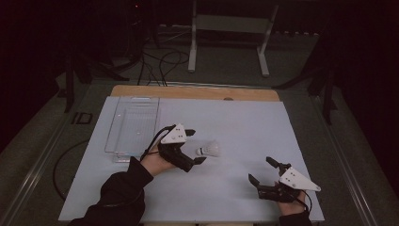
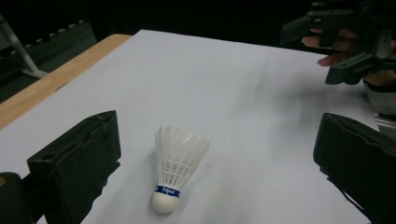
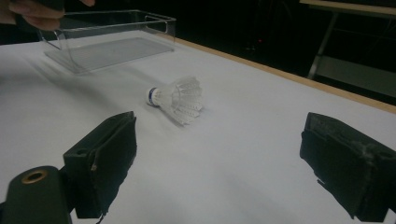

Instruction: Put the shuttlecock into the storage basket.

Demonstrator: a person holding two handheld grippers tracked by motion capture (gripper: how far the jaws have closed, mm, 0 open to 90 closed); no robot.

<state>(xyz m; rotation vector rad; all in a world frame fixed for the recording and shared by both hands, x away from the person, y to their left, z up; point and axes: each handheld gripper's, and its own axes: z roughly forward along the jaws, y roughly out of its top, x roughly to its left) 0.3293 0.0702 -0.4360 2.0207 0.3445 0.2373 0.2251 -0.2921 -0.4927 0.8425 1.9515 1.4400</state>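
From above, the left claw [image 1: 194,146] is spread wide around a shuttlecock [image 1: 209,149] lying on the white table [image 1: 235,122], with a clear tray [image 1: 134,125] beside it. The left gripper view has the shuttlecock's cork end nearest. In the right gripper view, the right claw [image 3: 215,163] is spread and empty.

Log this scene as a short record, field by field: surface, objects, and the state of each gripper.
surface: white sheet over a wooden table
shuttlecock: lying on its side on the sheet, cork end toward the left gripper, touched by nothing
clear tray: empty, at the sheet's far left
left gripper: open, jaws on either side of the shuttlecock's cork end, not closed on it
right gripper: open, holding nothing, apart from the shuttlecock near the sheet's front right
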